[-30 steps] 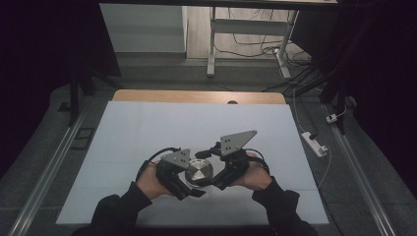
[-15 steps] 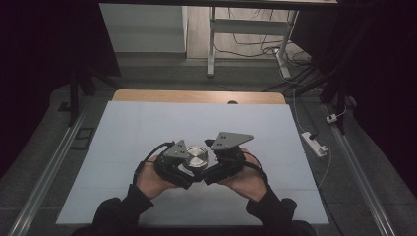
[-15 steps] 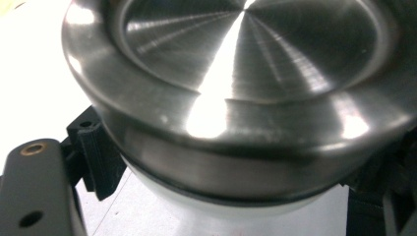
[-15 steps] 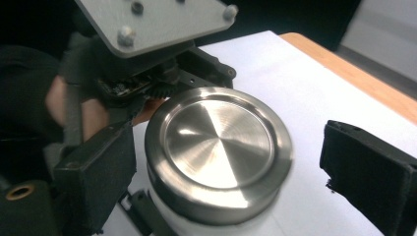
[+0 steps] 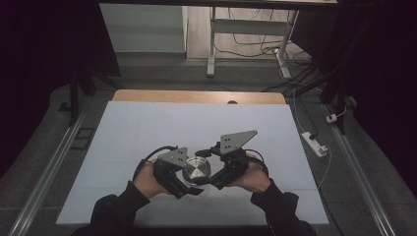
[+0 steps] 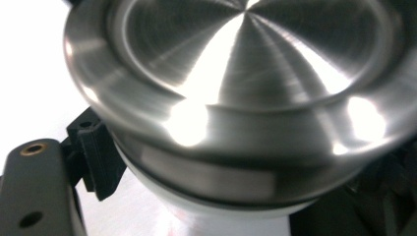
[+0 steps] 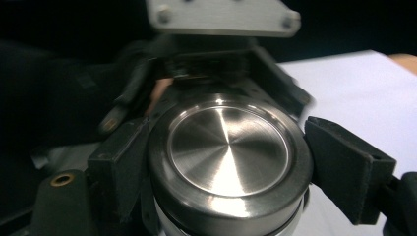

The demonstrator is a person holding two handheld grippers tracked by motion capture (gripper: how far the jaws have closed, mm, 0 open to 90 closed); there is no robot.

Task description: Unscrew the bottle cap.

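Lid [image 7: 228, 150] of brushed, glossy metal; gripper [image 7: 221, 162] pads of matt black plastic; table [image 5: 147, 123] matt white.

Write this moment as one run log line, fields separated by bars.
object: steel lid on jar | left claw: grips jar body | right claw: jaws around lid | surface: white table

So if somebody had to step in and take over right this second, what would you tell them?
Left gripper: clamped on the body of the jar, below the steel lid.
Right gripper: jaws on either side of the lid's rim, apparently gripping it.
The jar sits at the near middle of the white table, between both hands.
Done: both grips are set. The lid looks seated.
Left: probably twisting the lid off while the left gripper steadies the jar.
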